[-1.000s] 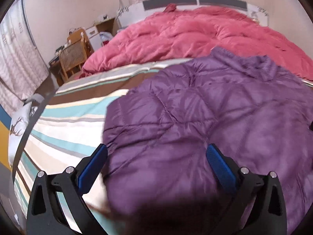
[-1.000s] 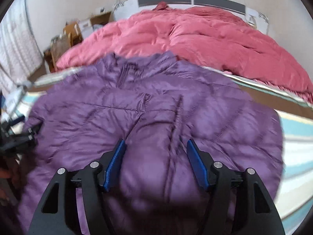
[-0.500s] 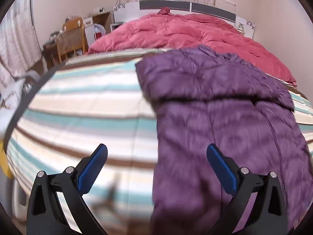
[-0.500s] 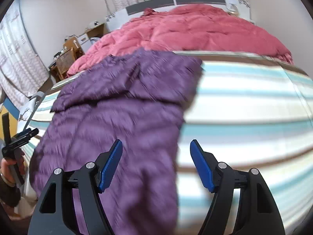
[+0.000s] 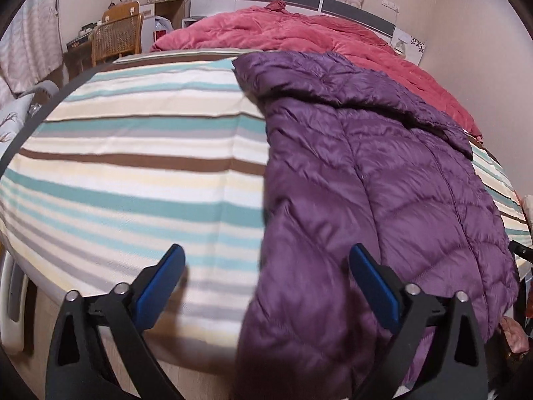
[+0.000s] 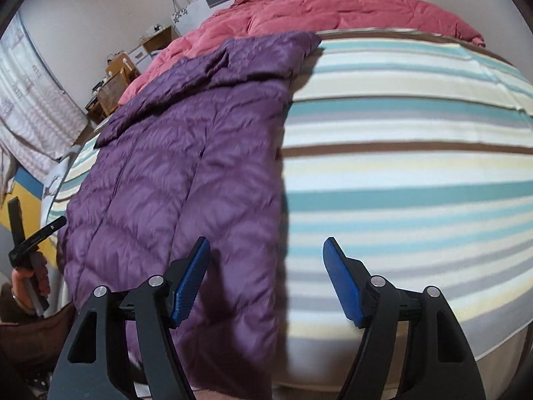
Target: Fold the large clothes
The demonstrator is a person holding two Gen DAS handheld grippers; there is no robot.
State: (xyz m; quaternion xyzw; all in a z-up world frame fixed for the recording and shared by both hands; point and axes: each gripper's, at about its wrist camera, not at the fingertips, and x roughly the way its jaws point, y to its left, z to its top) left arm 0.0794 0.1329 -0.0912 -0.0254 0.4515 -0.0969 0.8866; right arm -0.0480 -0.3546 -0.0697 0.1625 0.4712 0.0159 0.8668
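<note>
Purple quilted jacket point(image 5: 383, 200) lies lengthwise on the bed point(image 5: 133, 173), folded into a long narrow strip w/ sleeves tucked in; its far end sits just beside the pink duvet point(image 5: 299, 30) bunched at the head end, and its near end hangs over the bed's near edge. Striped sheet, teal/cream/brown/grey, is bare on both sides of it.

Left gripper point(image 5: 266, 286) hovers above the near edge, jaws wide apart and just been closing a little. Nothing is pinched: left blue pad is over the striped sheet, right pad over the jacket, w/ the jacket's left edge running between them. No pad presses on cloth.

Right gripper point(image 6: 266, 280) hovers over the other side, jaws apart approx. mid-width, also just been narrowing. Its left pad is over the jacket point(image 6: 173, 183), right pad over the sheet, the jacket's right edge between them, and nothing is gripped.

In the right wrist view, the left hand point(image 6: 28, 283) shows at the far left edge, wrapped round the other gripper's handle. Wicker-backed chair point(image 5: 116, 36) and desk stand by the wall beyond the bed; patterned curtain point(image 6: 30, 100) hangs at left.
</note>
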